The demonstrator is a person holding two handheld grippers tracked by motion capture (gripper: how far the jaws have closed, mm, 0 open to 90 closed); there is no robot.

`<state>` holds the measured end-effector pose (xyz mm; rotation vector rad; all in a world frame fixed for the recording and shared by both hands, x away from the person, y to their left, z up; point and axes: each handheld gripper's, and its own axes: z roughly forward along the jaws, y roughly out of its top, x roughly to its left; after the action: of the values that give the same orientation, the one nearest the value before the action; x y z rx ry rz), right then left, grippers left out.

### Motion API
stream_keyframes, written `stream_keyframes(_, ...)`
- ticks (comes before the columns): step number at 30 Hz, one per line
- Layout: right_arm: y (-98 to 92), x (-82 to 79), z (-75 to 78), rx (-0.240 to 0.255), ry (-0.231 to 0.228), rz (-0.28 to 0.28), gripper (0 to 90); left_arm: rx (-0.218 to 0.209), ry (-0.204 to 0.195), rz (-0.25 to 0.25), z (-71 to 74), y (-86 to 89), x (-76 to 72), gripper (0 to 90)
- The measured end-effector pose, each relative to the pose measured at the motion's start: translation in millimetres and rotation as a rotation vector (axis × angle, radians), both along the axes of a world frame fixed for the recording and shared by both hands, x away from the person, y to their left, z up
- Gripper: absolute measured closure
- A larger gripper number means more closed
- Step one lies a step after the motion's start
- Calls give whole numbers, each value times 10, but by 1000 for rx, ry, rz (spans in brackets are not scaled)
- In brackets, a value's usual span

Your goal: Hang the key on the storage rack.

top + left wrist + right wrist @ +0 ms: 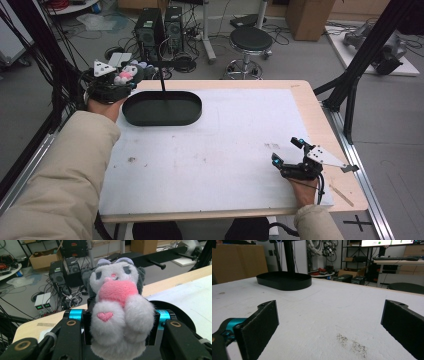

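Observation:
A grey and white plush toy (117, 307) with a pink heart on its belly sits squeezed between the jaws of my left gripper (120, 327). In the high view that left gripper (116, 79) holds the plush toy (126, 74) at the table's far left corner, just beyond the left end of a black oval tray (162, 108). My right gripper (289, 151) rests low at the table's front right, jaws wide apart with nothing between them. The right gripper view shows its black pads (259, 326) over bare white table, and the black tray (284, 280) far off.
A thin black post (162, 82) rises from the tray. The white mat (215, 145) covers most of the wooden table (330, 145). Beyond the far edge stand a stool (250, 42), computer towers (159, 27) and loose cables on the floor. A black frame leg (360, 65) stands at the right.

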<state>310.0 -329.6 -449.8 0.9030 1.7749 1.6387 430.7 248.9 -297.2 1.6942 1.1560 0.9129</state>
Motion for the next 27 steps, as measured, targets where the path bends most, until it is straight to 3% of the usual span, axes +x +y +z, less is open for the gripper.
stream_keyframes(8,-5,-12,-3,10,-4,-5,5,-2,1,-3,-49,-18,-50,562)
stream_keyframes(14,-5,-10,-4,9,-6,-4,5,-4,28,4,-177,-49,-68,563)
stream_keyframes(27,-2,-9,-4,5,-7,-3,5,-5,73,16,-381,-97,123,562)
